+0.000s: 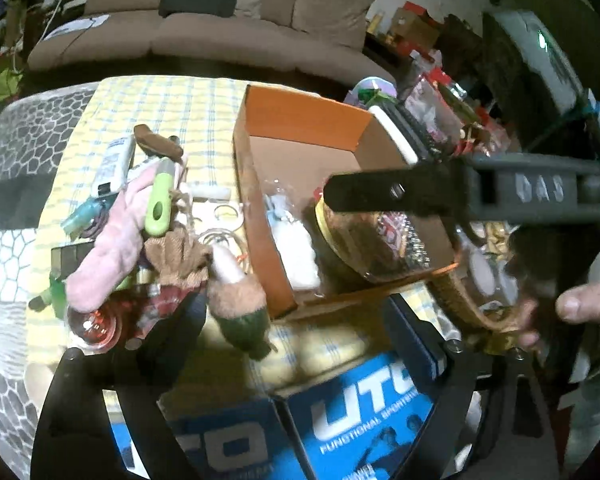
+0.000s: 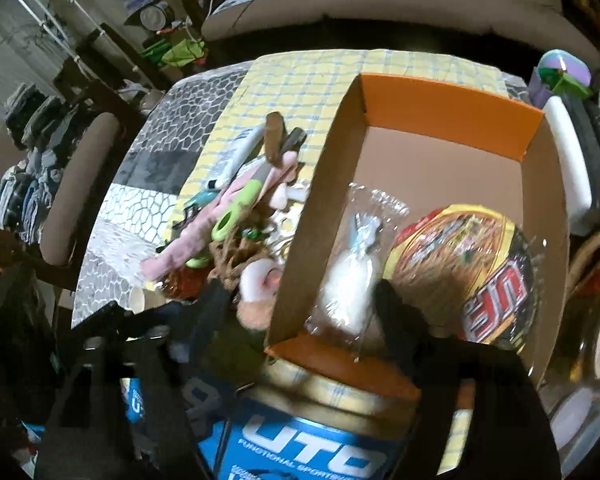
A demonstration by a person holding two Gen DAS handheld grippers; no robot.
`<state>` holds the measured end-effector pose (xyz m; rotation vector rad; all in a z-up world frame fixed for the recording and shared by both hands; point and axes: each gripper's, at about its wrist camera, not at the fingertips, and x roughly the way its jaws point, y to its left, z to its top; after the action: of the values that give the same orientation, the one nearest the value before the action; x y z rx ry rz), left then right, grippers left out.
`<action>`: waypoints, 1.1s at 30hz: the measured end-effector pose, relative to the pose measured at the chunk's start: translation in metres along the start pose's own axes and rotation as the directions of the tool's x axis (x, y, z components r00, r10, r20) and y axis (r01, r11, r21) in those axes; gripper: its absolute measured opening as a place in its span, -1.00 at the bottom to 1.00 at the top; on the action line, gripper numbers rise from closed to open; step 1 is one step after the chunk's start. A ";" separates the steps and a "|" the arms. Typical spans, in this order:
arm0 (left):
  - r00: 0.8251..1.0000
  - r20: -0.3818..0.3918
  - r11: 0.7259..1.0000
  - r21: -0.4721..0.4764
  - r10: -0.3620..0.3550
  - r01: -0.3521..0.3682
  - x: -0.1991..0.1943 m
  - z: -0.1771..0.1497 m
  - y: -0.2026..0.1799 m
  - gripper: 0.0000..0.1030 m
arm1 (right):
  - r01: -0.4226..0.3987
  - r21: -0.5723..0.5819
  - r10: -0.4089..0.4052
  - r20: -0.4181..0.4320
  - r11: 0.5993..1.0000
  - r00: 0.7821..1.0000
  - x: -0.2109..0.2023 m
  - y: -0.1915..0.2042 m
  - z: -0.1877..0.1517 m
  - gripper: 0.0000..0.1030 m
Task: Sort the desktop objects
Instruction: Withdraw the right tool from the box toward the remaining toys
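An orange cardboard box (image 1: pixel 300 120) (image 2: pixel 448 96) stands on the checked cloth. Inside lie a round noodle bowl (image 2: pixel 464 264) (image 1: pixel 364 248) and a clear bag of white stuff (image 2: pixel 352 280) (image 1: pixel 296 248). A pile of small objects lies left of the box: a pink cloth (image 1: pixel 112 248), a green-handled tool (image 1: pixel 160 204) (image 2: pixel 236 212), a plush toy (image 1: pixel 236 284). My left gripper (image 1: pixel 296 316) is open, low in front of the pile and box. My right gripper (image 2: pixel 300 300) is open over the box's near wall; it also shows in the left wrist view (image 1: pixel 332 194).
A blue UTO box (image 1: pixel 360 412) (image 2: pixel 312 452) lies at the near table edge. Clutter and a white keyboard (image 2: pixel 568 160) sit right of the box. A sofa (image 1: pixel 204 20) stands behind the table, a chair (image 2: pixel 80 188) to the left.
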<state>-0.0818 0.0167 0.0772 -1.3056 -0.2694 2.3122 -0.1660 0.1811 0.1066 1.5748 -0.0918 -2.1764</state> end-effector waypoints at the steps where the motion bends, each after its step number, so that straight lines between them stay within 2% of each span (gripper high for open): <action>1: 1.000 0.009 1.000 -0.005 -0.012 0.012 -0.007 0.000 0.002 0.80 | 0.000 0.001 0.000 0.004 1.000 1.000 -0.003 0.001 -0.002 1.00; 5: 0.998 0.063 0.999 -0.043 -0.002 0.005 -0.045 -0.002 0.024 0.82 | -0.025 0.001 0.025 0.046 1.000 0.999 -0.019 0.015 -0.017 1.00; 9: 0.991 0.109 0.993 -0.096 0.078 -0.067 -0.086 -0.011 0.066 0.82 | -0.093 -0.007 0.094 0.100 0.996 0.991 -0.033 0.032 -0.037 1.00; 12: 0.987 0.093 0.983 -0.137 0.135 -0.121 -0.098 -0.021 0.103 0.82 | -0.124 -0.028 0.127 0.130 0.992 0.983 -0.035 0.049 -0.052 1.00; 14: 0.985 0.073 0.981 -0.131 0.156 -0.145 -0.098 -0.030 0.117 0.82 | -0.161 -0.029 0.163 0.148 0.987 0.975 -0.033 0.057 -0.061 1.00; 17: 0.986 0.041 0.986 -0.061 0.159 -0.157 -0.087 -0.040 0.117 0.82 | -0.245 0.010 0.239 0.188 0.970 0.953 -0.031 0.060 -0.075 1.00; 18: 0.987 0.023 0.987 -0.034 0.157 -0.156 -0.080 -0.043 0.114 0.82 | -0.296 0.037 0.281 0.221 0.955 0.934 -0.031 0.059 -0.082 1.00; 21: 0.988 -0.022 0.987 0.041 0.154 -0.153 -0.055 -0.051 0.101 0.82 | -0.369 0.081 0.335 0.275 0.926 0.901 -0.025 0.055 -0.100 1.00; 24: 0.986 -0.046 0.983 0.095 0.159 -0.154 -0.033 -0.055 0.086 0.82 | -0.383 0.119 0.337 0.288 0.916 0.896 -0.012 0.049 -0.117 0.98; 28: 0.975 -0.064 0.961 0.194 0.212 -0.197 -0.001 -0.054 0.060 0.82 | -0.406 0.167 0.337 0.328 0.899 0.882 -0.004 0.032 -0.131 0.92; 30: 0.964 -0.084 0.945 0.237 0.253 -0.227 0.021 -0.051 0.050 0.76 | -0.402 0.183 0.319 0.361 0.897 0.876 -0.007 0.021 -0.138 0.92; 33: 0.947 -0.098 0.919 0.291 0.305 -0.266 0.042 -0.047 0.042 0.36 | -0.397 0.198 0.303 0.382 0.896 0.873 -0.010 0.005 -0.143 0.92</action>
<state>-0.0728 -0.0020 0.0043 -1.4326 0.3018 2.3670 -0.0311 0.2103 0.0676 1.1680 -0.7593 -2.1741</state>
